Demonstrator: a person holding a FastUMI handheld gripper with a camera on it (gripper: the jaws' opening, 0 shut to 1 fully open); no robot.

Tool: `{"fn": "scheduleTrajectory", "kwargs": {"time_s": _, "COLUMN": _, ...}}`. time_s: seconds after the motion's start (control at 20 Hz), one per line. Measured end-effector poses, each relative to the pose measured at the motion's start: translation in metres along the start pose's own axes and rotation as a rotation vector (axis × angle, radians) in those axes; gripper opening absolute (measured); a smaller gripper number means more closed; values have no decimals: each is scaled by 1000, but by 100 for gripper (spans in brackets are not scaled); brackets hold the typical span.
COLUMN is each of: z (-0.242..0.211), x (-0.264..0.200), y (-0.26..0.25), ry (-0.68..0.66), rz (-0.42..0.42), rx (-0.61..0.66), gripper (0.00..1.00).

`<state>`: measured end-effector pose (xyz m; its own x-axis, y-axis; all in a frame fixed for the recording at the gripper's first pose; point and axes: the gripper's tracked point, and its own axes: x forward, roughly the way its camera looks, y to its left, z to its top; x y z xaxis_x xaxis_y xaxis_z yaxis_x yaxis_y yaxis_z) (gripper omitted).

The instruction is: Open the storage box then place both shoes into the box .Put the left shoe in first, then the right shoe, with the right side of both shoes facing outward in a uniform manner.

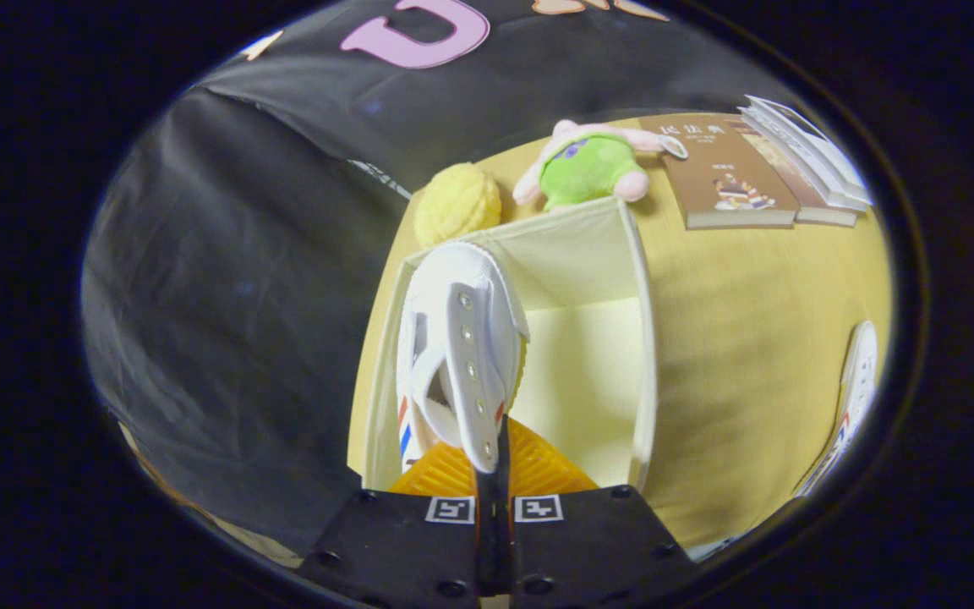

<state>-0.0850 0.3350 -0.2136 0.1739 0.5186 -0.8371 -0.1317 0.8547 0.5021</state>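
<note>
Holding the left shoe (462, 355) pinched between my gripper's (494, 469) fingers, long axis pointing ahead. It is hanging over the storage box's (643, 338) left wall, opening below; the right shoe (855, 389) is waiting at the tabletop's right edge.

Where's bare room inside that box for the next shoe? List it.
Free: box floor beside the held shoe, toward the far wall. Crowded: the side where the gripper clamps that shoe. Outside, bare tabletop lies between box, books and second shoe.

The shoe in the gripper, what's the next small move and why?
Probably lower it a little further into the box. The gripper is shut on the shoe, which hangs over the box's open top near its left wall, apparently not yet resting on the bottom.
</note>
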Motion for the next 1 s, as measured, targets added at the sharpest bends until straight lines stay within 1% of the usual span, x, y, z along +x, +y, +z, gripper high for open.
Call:
{"fn": "scheduleTrajectory", "kwargs": {"time_s": 0.4, "z": -27, "x": 53, "y": -9, "ry": 94, "rz": -125, "rx": 2, "gripper": 4}}
{"fn": "scheduleTrajectory", "kwargs": {"time_s": 0.5, "z": -28, "x": 57, "y": -9, "ry": 95, "rz": -158, "rx": -9, "gripper": 4}}
{"fn": "scheduleTrajectory", "kwargs": {"time_s": 0.6, "z": -26, "x": 58, "y": -11, "ry": 88, "rz": -170, "rx": -28, "gripper": 4}}
{"fn": "scheduleTrajectory", "kwargs": {"time_s": 0.7, "z": -29, "x": 57, "y": -3, "ry": 99, "rz": -127, "rx": -39, "gripper": 18}}
{"fn": "scheduleTrajectory", "kwargs": {"time_s": 0.8, "z": -25, "x": 49, "y": -5, "ry": 72, "rz": -115, "rx": -69, "gripper": 33}}
{"fn": "scheduleTrajectory", "kwargs": {"time_s": 0.95, "z": -14, "x": 32, "y": 19, "ry": 6, "rz": 14, "rx": -52, "gripper": 56}}
{"fn": "scheduleTrajectory", "kwargs": {"time_s": 1.0, "z": -9, "x": 20, "y": 25, "ry": -18, "rz": 41, "rx": -63, "gripper": 63}}
